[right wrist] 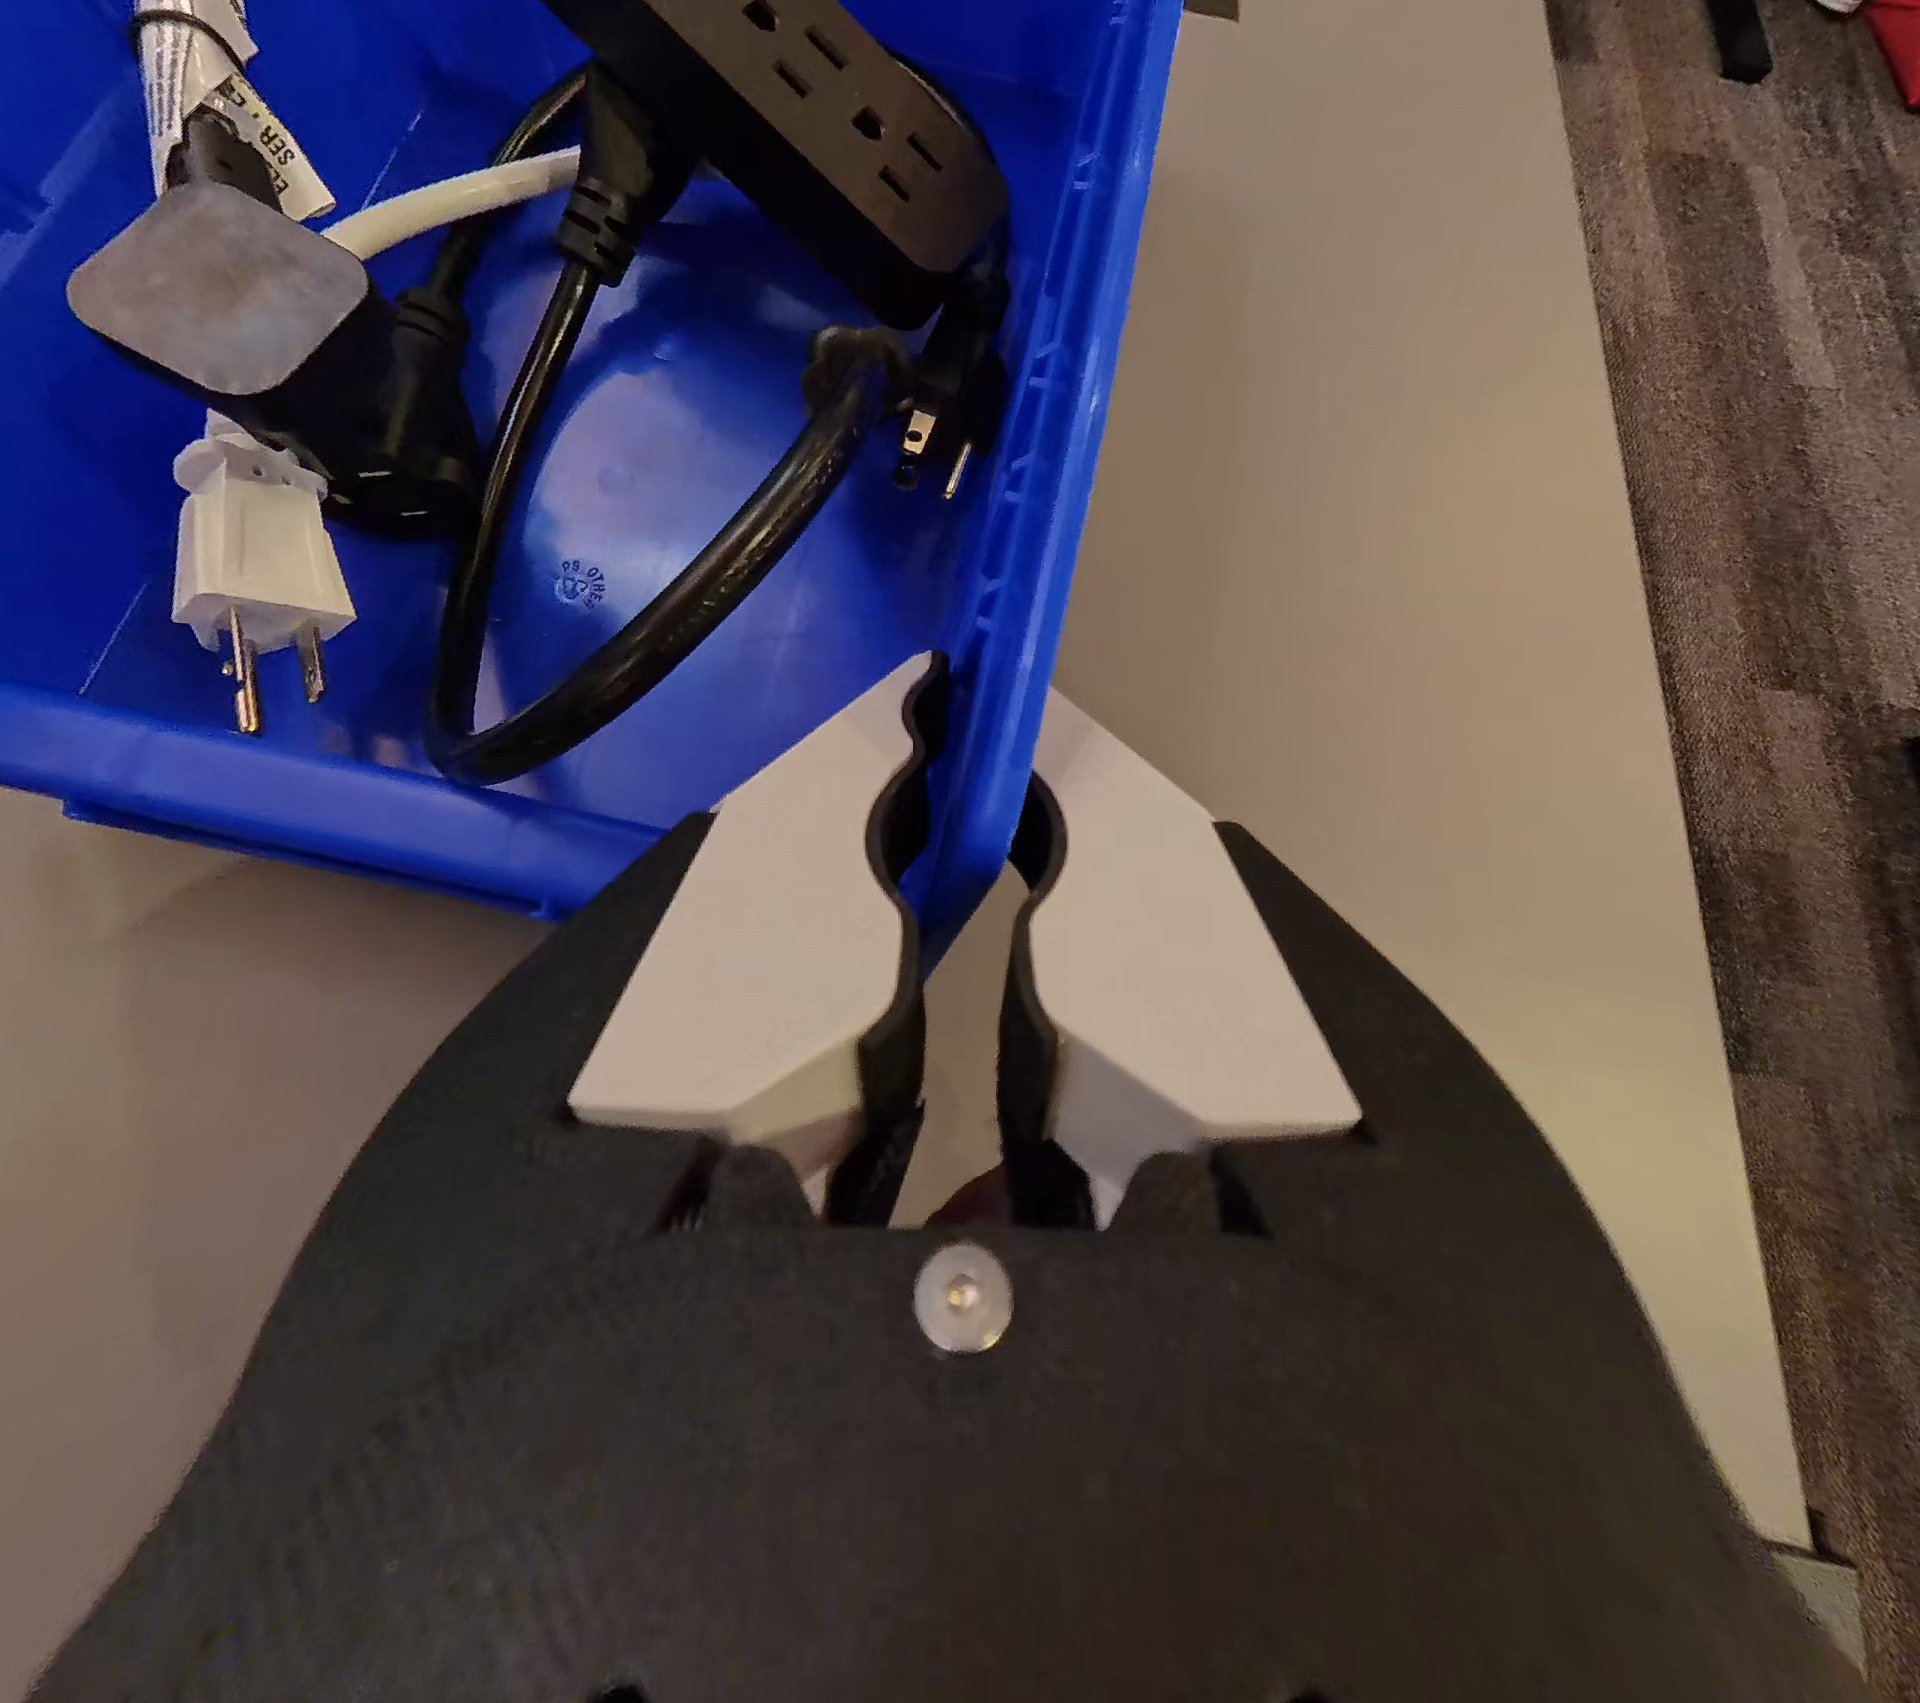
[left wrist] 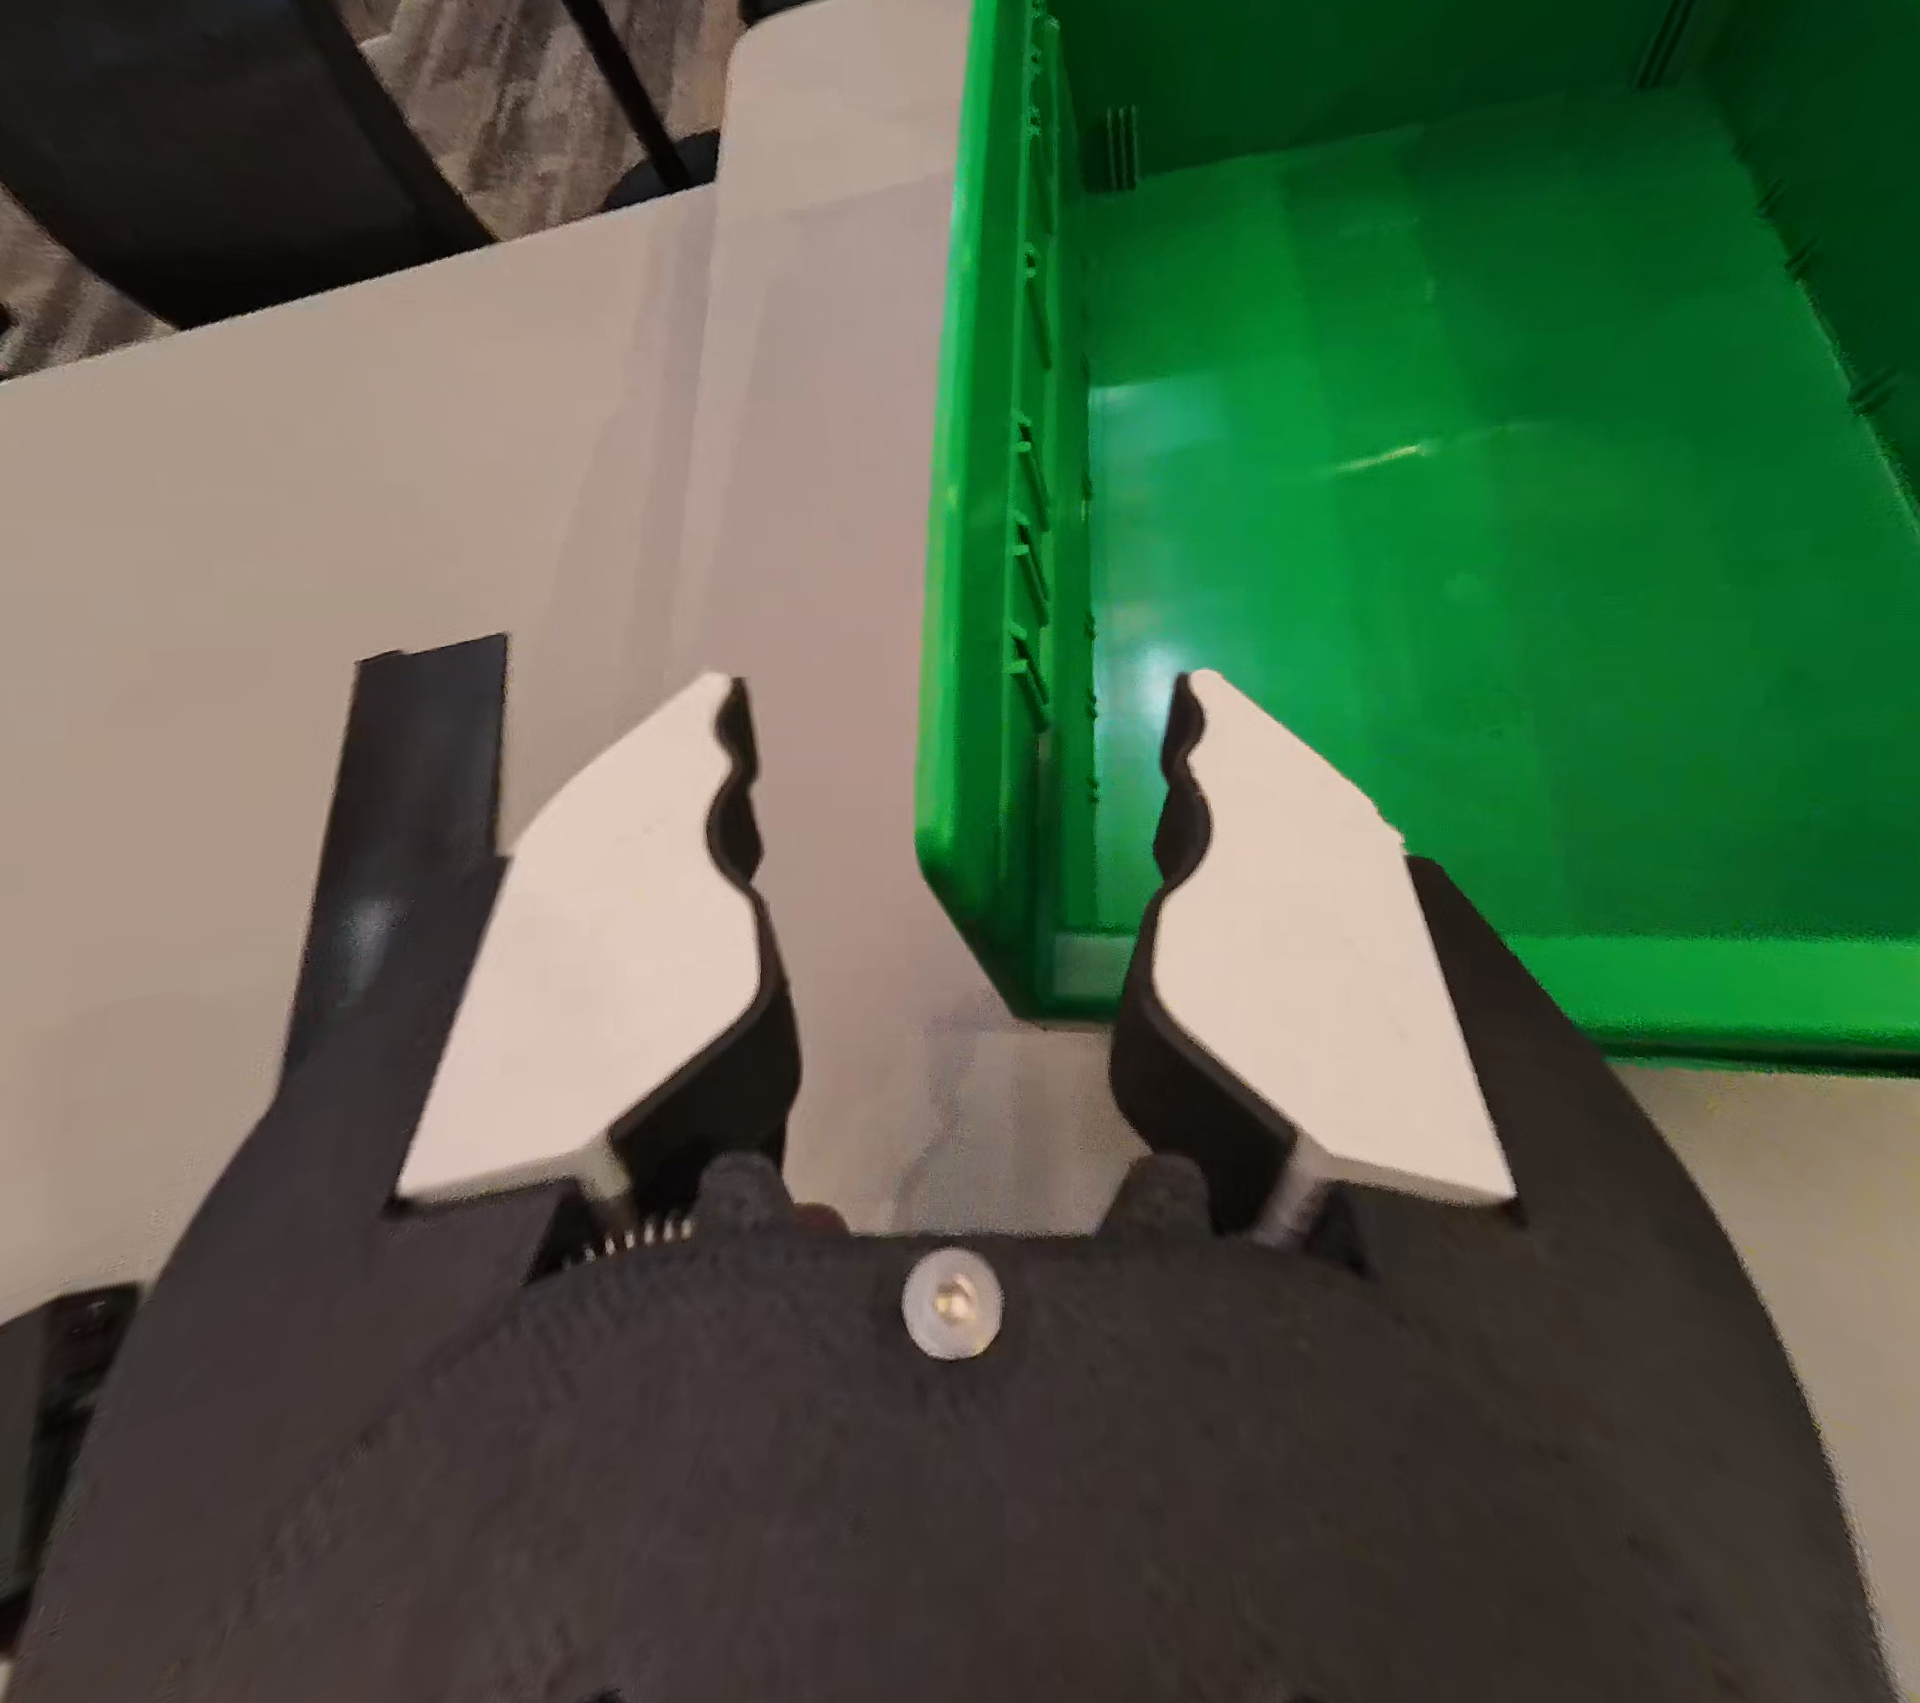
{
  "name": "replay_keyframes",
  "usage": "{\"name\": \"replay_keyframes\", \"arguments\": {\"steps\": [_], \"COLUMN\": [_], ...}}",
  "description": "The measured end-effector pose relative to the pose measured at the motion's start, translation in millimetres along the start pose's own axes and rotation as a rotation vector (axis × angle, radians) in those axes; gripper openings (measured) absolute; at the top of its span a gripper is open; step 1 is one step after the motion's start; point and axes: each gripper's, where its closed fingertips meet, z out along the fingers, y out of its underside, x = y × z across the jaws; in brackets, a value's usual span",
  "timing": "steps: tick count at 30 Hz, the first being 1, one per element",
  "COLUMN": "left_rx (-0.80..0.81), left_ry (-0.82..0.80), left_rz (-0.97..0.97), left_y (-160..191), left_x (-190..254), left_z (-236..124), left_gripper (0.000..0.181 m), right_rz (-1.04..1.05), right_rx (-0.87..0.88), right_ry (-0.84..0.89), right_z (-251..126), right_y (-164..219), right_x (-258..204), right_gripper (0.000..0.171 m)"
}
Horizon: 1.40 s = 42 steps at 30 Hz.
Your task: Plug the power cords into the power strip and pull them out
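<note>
Right gripper (right wrist: 971, 780) pinched on the blue bin (right wrist: 1101, 365) side wall near its front corner, jaws nearly closed. Inside the bin: black power strip (right wrist: 769, 53) leaning on that wall, black cord (right wrist: 644, 635) looped below it, white plug (right wrist: 260, 573) far side, tagged braided cord (right wrist: 197, 1) with printed label. Left gripper (left wrist: 961, 780) wide open, holding nothing, over the green bin (left wrist: 997, 510) corner.

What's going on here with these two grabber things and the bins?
A person holds a gripper in each hand. The right gripper has its fingers closed on the side wall of a blue bin, which holds a black power strip, a white plug and black cords, all unplugged. The left gripper is open and holds nothing, hovering at the near corner of an empty green bin on the white table.
</note>
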Motion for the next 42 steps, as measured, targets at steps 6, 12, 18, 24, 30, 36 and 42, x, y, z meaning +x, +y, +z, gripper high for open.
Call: {"name": "replay_keyframes", "arguments": {"steps": [6,12,18,24,30,36,42], "left_rx": [0.042,0.095,0.113,0.147,0.238,0.312,0.302], "left_ry": [0.086,0.181,0.211,0.242,0.222,0.214,0.232], "left_rz": [-0.051,-0.115,-0.158,-0.215,-0.204,-0.226,-0.204], "left_y": [-7,-12,-13,-14,-21,-25,-22], "left_x": [8,14,17,22,25,29,41], "left_z": [11,13,12,8,-2,-7,-14], "left_gripper": [0.049,0.004,0.003,0.003,0.002,0.002,0.002], "right_rz": [-0.014,-0.018,-0.029,-0.036,-0.041,-0.061,-0.082], "right_rx": [0.002,0.007,0.003,0.007,0.021,0.02,0.016], "right_ry": [-0.021,-0.038,-0.05,-0.066,-0.08,-0.08,-0.09], "right_z": [4,8,9,5,-4,-10,-14], "right_y": [-6,-9,-11,-9,-4,-1,1], "right_x": [-18,-28,-35,-48,-69,-87,-101], "right_gripper": [0.003,0.003,0.005,0.008,0.01,0.013,0.015]}}
